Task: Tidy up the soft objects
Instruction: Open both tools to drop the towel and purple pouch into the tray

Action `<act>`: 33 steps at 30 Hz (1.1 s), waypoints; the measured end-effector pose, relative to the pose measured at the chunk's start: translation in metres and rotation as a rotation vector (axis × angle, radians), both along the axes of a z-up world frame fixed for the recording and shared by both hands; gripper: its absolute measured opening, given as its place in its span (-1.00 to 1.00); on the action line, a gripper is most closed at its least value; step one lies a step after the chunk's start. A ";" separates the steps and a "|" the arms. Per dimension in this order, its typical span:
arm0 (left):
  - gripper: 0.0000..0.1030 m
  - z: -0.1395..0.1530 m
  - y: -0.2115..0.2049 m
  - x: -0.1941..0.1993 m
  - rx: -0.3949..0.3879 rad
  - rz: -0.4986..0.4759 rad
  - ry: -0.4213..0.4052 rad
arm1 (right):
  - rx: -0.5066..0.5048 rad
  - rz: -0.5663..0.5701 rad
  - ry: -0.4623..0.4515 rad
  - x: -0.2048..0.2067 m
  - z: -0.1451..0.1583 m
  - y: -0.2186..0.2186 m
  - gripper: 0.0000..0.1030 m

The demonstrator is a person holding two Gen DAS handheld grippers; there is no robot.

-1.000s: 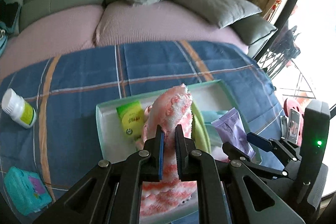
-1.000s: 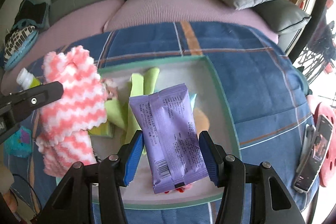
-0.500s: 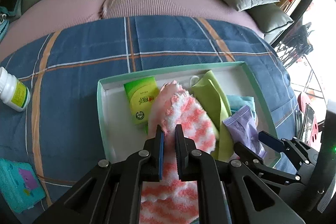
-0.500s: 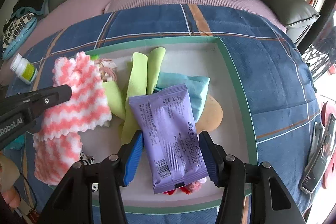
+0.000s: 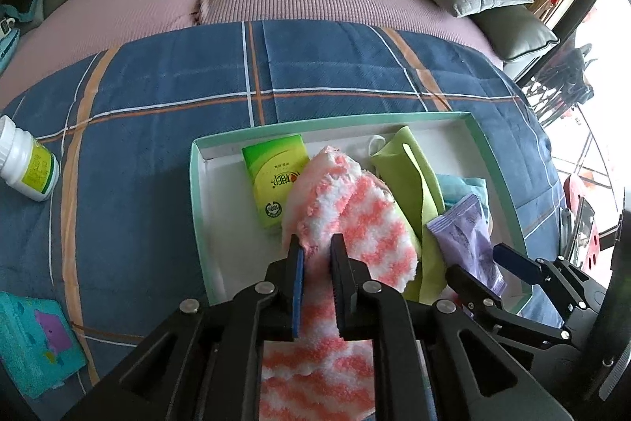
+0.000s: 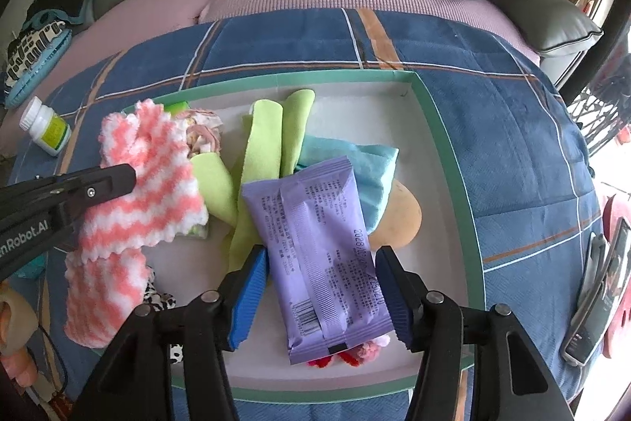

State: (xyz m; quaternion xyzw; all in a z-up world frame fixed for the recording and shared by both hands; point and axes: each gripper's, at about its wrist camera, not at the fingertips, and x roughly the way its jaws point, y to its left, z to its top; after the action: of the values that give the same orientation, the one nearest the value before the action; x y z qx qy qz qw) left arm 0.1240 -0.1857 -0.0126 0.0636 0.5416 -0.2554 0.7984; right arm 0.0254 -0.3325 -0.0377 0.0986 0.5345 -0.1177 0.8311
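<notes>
the left tongs (image 5: 314, 255) are opening, the pink-and-white fluffy cloth (image 5: 355, 219) still lying between the pads, draping over the left side of the green-rimmed tray (image 5: 197, 192) on the blue plaid bed cover (image 5: 157, 85). the right tongs (image 6: 321, 294) are also opening, and the purple packet (image 6: 315, 247) is lying between them, long axis pointing away, pads seeming just apart from it.

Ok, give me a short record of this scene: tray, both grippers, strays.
tray: green-rimmed tray on plaid blanket
left gripper: jaws opening, striped pink cloth between them, over the tray
right gripper: jaws opening, purple packet between them, over the tray
outside tray: white bottle, teal pack
</notes>
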 end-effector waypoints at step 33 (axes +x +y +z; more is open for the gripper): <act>0.61 0.018 0.053 0.010 0.130 0.155 -0.128 | -0.030 -0.016 -0.064 -0.002 0.023 0.002 0.83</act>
State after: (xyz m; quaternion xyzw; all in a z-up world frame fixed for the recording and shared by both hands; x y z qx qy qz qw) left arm 0.1338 -0.1332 0.0055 0.0893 0.5081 -0.1528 0.8429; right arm 0.0235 -0.3305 -0.0146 0.0942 0.5048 -0.1292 0.8483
